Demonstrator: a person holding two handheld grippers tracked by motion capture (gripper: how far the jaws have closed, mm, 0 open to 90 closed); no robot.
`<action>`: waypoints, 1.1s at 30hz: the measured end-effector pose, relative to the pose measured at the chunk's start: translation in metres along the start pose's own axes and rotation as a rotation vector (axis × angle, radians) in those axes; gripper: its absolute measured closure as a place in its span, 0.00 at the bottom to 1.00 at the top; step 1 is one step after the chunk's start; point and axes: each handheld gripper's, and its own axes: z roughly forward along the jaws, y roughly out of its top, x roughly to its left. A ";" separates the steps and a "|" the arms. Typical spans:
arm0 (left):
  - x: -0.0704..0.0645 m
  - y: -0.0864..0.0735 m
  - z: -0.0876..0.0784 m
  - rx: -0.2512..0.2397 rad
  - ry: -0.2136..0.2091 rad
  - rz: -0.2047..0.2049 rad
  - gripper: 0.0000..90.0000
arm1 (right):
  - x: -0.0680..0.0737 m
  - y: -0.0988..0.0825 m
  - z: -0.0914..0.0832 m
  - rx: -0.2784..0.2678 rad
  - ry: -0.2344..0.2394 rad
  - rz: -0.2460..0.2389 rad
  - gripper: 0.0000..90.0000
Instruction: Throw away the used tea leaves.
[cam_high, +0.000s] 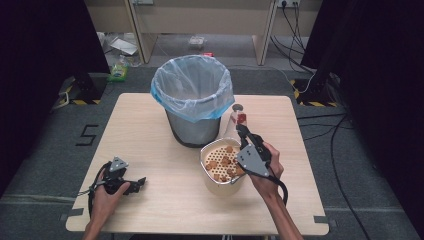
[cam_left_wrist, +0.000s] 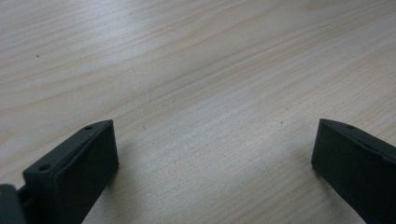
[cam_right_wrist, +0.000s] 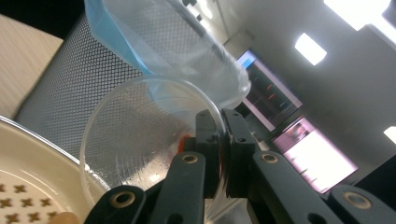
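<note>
One gripper (cam_right_wrist: 219, 154) on clear cup (cam_right_wrist: 140, 140)

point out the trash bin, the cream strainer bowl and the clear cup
trash bin (cam_high: 192, 127), high view, mesh wall below the bag
cream strainer bowl (cam_high: 216, 184), high view, front outer wall
clear cup (cam_right_wrist: 135, 135), right gripper view, transparent side wall

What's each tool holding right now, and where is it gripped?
The right tool pinches a clear plastic cup by its rim. The left tool is open over the wooden table, holding nothing.
</note>
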 end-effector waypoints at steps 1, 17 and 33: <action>0.000 0.000 0.000 0.000 0.000 0.000 0.00 | -0.002 -0.002 0.001 0.000 0.008 0.039 0.96; 0.000 0.000 0.000 0.000 0.000 0.000 0.00 | -0.049 -0.025 0.023 0.091 0.044 0.406 0.96; 0.000 0.000 0.000 0.001 0.000 0.000 0.00 | -0.097 -0.013 0.049 0.121 0.029 0.492 0.96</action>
